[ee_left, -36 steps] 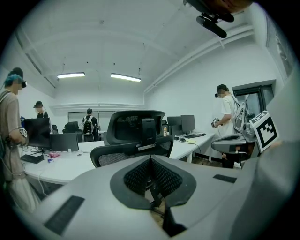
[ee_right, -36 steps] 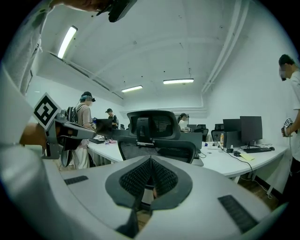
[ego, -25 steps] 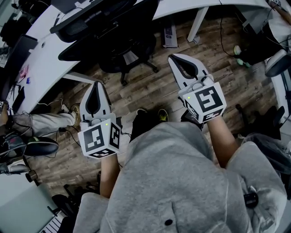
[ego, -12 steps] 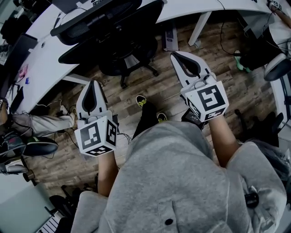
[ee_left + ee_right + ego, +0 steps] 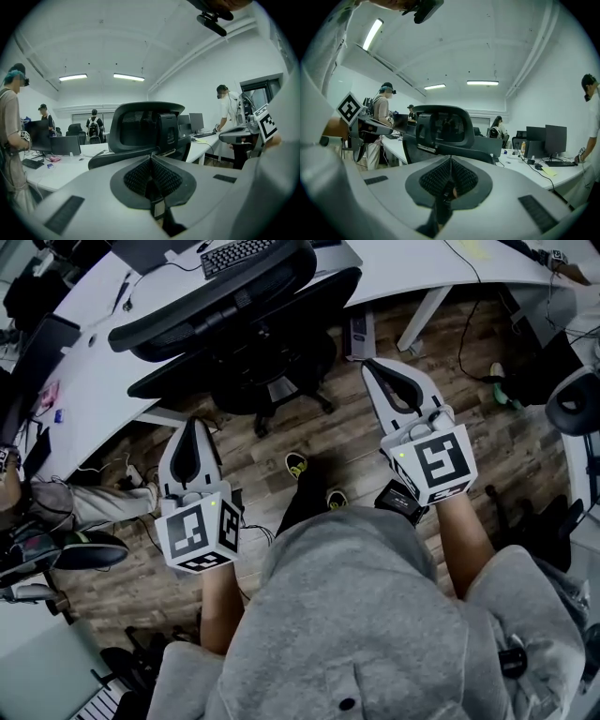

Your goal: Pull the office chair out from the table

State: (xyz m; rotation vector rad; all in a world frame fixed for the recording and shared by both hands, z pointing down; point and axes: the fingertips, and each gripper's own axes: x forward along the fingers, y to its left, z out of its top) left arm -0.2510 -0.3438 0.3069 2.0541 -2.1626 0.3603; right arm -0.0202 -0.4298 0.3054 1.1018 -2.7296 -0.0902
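The office chair stands close against the inner edge of the curved white table, its black mesh backrest and headrest turned toward the person and its wheeled base on the wooden floor. A keyboard lies on the table just beyond the headrest. The left gripper is held out in front of the person's grey sweatshirt, pointing at the chair's left side, and the right gripper points at its right side. Both are short of the chair and touch nothing. In the left gripper view the left gripper has its ribbed pads pressed together with nothing between them, and the chair rises ahead of the tips, apart from them. The right gripper view shows the same: the right gripper has its jaws closed and empty, the chair a little way in front. Other people stand at desks farther back in the room, beside dark monitors.
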